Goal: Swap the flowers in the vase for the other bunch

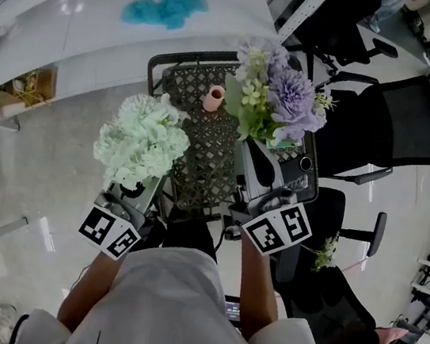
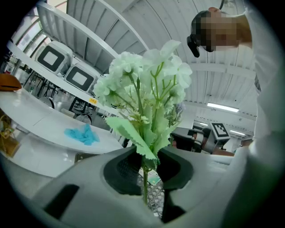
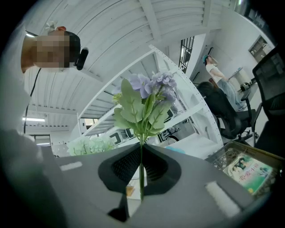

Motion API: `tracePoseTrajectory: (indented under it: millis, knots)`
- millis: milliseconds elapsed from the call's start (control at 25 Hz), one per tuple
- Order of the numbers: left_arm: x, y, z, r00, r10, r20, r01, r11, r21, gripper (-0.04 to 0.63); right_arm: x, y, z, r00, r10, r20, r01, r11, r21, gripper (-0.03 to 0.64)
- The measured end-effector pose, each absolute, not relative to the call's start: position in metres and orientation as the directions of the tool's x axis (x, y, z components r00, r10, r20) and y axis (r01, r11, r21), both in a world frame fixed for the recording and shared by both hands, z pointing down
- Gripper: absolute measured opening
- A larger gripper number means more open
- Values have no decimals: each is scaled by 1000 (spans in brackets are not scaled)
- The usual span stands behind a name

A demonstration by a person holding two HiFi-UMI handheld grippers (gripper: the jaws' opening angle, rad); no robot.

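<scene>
Vase (image 1: 214, 97) standing upright on mesh bench (image 1: 205, 158), toward its far end. Left bunch (image 1: 141, 140) sitting clamped by stem between fingers of left gripper (image 1: 144, 189), hanging over bench's left edge, left of vase and nearer to person. Right bunch (image 1: 279, 93) sitting clamped by stem between fingers of right gripper (image 1: 256, 153), just right of vase. Vase standing between two bunches. Cloth (image 1: 167, 1) lying on long bench (image 1: 70, 17) behind mesh bench. Office chairs (image 1: 390, 125) standing to right.

The pale mint bunch (image 1: 141, 139), lilac bunch (image 1: 289, 96) and pink vase (image 1: 214, 98) contrast with the dark lattice-patterned table (image 1: 199, 169).
</scene>
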State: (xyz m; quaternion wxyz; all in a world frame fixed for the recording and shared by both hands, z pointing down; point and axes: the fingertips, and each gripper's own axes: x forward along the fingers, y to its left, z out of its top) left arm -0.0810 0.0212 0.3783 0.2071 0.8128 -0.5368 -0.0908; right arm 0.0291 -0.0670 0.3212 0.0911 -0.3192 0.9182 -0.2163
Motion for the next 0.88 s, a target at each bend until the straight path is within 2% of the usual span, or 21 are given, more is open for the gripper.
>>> tracePoseTrajectory:
  millis: [880]
  knots:
    - [-75,4,404,389,-910,143,-847,-293,443,69,9,-129,338,-813,-580,-57,-511,756,-409,18]
